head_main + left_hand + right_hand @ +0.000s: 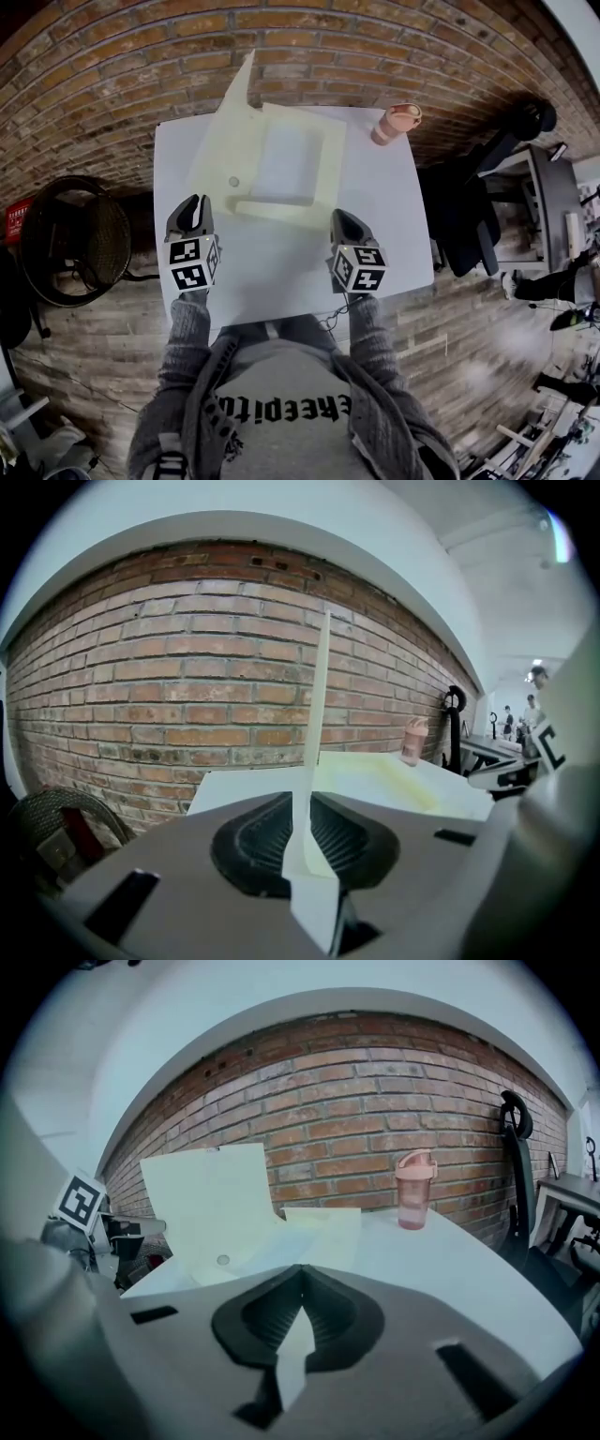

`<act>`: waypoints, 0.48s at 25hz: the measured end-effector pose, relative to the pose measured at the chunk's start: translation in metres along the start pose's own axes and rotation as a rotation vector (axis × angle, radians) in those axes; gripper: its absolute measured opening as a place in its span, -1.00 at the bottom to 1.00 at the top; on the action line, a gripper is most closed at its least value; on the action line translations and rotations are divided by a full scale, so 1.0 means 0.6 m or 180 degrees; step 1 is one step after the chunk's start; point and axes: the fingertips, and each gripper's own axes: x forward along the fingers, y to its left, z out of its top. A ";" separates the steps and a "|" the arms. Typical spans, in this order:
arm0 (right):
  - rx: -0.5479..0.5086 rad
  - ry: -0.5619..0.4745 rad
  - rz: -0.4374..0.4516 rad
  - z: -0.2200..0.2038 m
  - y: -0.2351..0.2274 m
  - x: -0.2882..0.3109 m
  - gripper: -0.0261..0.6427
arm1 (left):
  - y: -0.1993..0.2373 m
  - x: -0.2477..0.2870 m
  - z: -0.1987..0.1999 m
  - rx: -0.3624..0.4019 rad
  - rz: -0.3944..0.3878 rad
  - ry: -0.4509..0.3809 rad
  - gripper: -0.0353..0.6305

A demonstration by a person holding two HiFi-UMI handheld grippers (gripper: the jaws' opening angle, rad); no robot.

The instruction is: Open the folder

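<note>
A pale yellow folder point(291, 164) lies open on the white table point(281, 272). Its cover point(225, 131) stands raised at the left, with a small round snap point(233, 181) near its lower edge. My left gripper point(194, 204) is shut on the cover's near corner. In the left gripper view the cover point(322, 696) rises edge-on from between the jaws of my left gripper point(314, 803). My right gripper point(340, 217) is shut and empty, just off the folder's front right corner. The right gripper view shows the right gripper point(300, 1274), the cover point(211, 1204) and the flat half point(319, 1227) ahead-left.
A pink lidded cup point(397, 124) stands at the table's far right corner, also the cup point(415, 1190). A round black wire chair point(75, 239) sits left of the table. A dark office chair point(469, 216) and a desk are to the right. A brick wall lies beyond.
</note>
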 end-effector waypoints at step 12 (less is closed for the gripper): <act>-0.0003 -0.0330 0.0145 0.054 0.026 -0.030 -0.91 | -0.043 -0.023 0.010 0.0093 -0.0243 -0.0076 -0.68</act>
